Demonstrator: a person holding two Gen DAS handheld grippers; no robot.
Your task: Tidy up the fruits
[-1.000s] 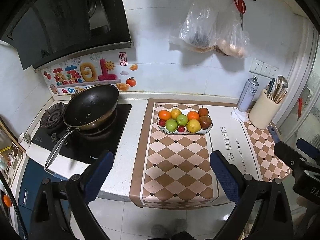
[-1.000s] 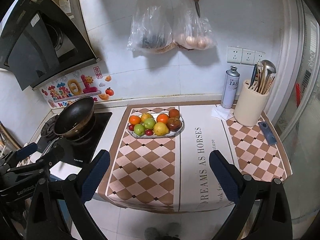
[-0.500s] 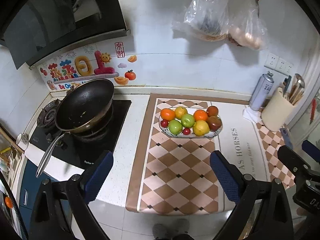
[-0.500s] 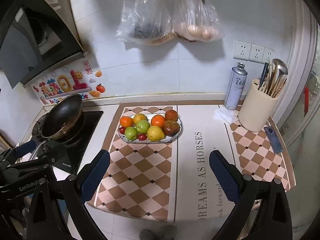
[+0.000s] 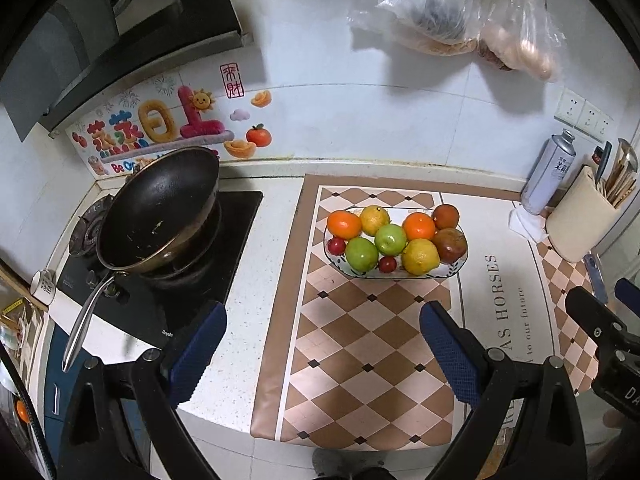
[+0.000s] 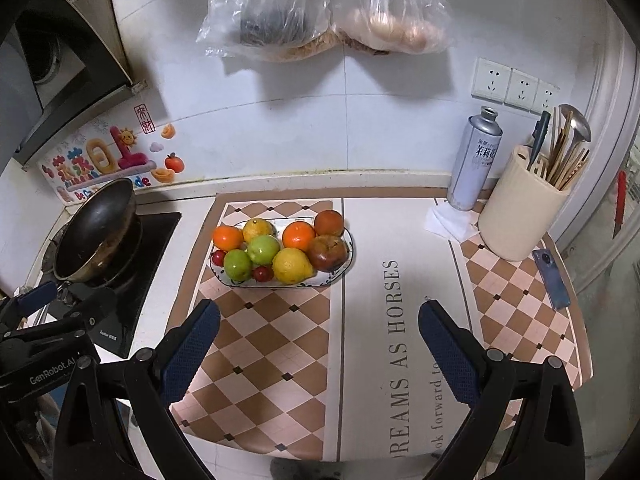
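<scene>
An oval white plate [image 5: 454, 270] [image 6: 320, 282] stands on the checkered mat and holds a pile of fruit: oranges [image 5: 344, 224] [image 6: 299, 236], green apples [image 5: 361, 254] [image 6: 263, 249], a yellow lemon [image 5: 420, 256] [image 6: 292, 265], a dark red apple [image 5: 450, 244] [image 6: 328, 253] and small red fruits [image 5: 387, 264] [image 6: 262, 273]. My left gripper [image 5: 322, 344] is open and empty above the mat's near part, short of the plate. My right gripper [image 6: 320, 342] is open and empty, near the plate's front right. Each gripper shows at the edge of the other's view.
A black wok [image 5: 160, 208] [image 6: 96, 232] sits on the stove at left. A spray can [image 6: 474, 160], a cream utensil holder [image 6: 520, 212], a tissue [image 6: 450, 220] and a phone [image 6: 551, 278] are at right. Two plastic bags [image 6: 320, 8] hang on the wall.
Both grippers have moved forward and closer to the counter, so the plate of fruit looks larger and nearer. Both stay open and empty.
</scene>
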